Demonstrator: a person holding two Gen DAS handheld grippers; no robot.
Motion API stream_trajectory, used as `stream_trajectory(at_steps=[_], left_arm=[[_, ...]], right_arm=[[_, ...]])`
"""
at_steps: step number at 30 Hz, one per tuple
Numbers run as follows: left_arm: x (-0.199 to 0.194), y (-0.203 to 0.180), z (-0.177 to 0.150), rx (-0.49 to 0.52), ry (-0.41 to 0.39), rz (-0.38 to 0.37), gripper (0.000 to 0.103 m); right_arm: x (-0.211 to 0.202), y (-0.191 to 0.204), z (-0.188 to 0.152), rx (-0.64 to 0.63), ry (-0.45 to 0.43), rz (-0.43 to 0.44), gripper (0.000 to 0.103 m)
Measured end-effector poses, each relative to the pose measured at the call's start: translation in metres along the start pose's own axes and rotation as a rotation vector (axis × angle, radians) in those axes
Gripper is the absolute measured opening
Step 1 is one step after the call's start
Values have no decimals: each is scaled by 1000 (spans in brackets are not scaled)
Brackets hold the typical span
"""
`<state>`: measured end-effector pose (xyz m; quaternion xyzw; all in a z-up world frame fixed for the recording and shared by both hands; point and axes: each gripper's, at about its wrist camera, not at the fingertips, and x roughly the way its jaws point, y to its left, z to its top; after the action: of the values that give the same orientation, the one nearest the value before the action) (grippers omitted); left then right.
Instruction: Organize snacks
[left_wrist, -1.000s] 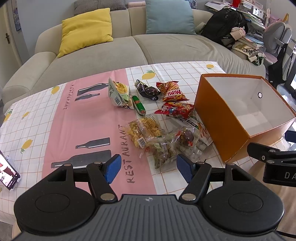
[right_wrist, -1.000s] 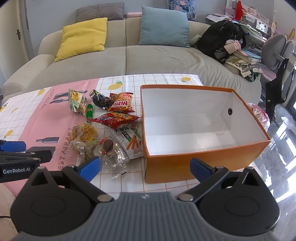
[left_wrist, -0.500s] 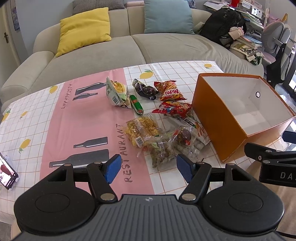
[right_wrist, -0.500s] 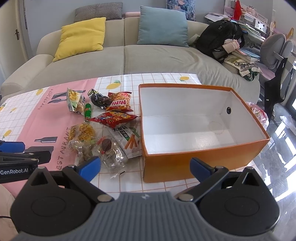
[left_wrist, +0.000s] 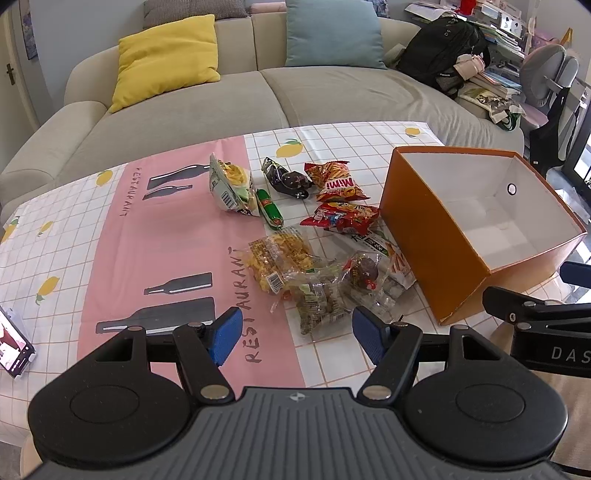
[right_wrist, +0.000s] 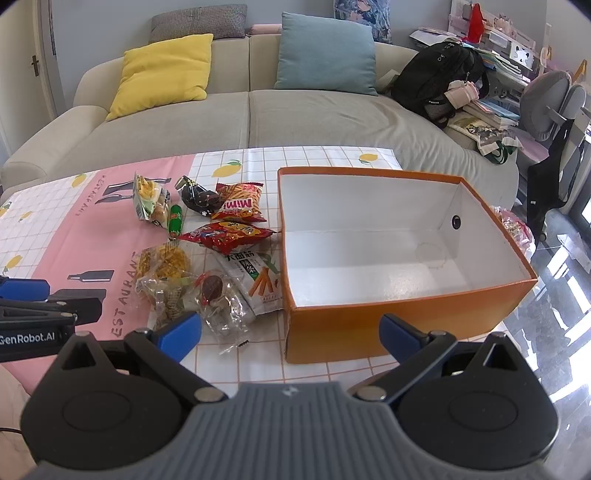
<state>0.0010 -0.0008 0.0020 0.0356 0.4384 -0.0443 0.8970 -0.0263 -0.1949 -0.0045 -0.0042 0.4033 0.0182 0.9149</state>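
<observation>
Snacks (left_wrist: 314, 258) lie beside the empty orange box (right_wrist: 406, 325); both claws (left_wrist: 295, 332) (right_wrist: 291, 332) hover spread apart, first pickup next.

Both wrist views look forward and down across the table; both share the orange box (left_wrist: 436, 236) (right_wrist: 402, 317).
</observation>
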Motion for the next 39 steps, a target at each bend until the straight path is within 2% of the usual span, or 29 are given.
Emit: stream_trajectory(at_steps=[39], left_arm=[[-1, -2, -2, 3, 12, -19, 80]], right_arm=[[5, -1, -1, 1, 17, -19, 100]])
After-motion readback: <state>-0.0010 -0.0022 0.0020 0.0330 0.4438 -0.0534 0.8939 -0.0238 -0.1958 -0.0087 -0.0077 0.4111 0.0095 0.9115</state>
